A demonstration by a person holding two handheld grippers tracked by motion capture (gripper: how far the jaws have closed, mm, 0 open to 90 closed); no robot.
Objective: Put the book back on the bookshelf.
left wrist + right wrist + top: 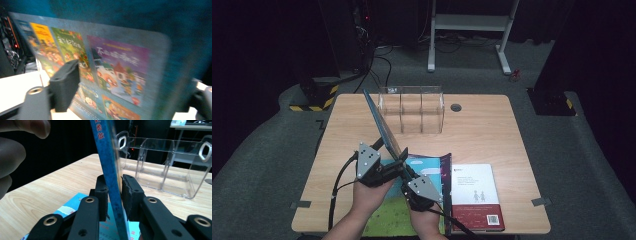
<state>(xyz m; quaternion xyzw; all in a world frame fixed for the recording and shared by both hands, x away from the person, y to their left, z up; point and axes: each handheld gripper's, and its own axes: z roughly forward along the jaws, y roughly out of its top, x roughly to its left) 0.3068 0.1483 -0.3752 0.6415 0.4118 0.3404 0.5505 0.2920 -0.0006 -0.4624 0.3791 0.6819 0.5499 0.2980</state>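
A wooden counter point(492, 130) stands on grey carpet in a dark room, carrying a clear three-slot organiser point(412, 110). Right tongs point(115, 192) pinch a blue picture book point(106, 165); left tongs point(130, 87) straddle it, grip unclear.

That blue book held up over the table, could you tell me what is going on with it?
A person holds the blue book tilted above the table with both grippers. The right gripper clamps its spine edge; the left gripper straddles its cover. The clear divided holder stands just behind, with more books lying flat in front.
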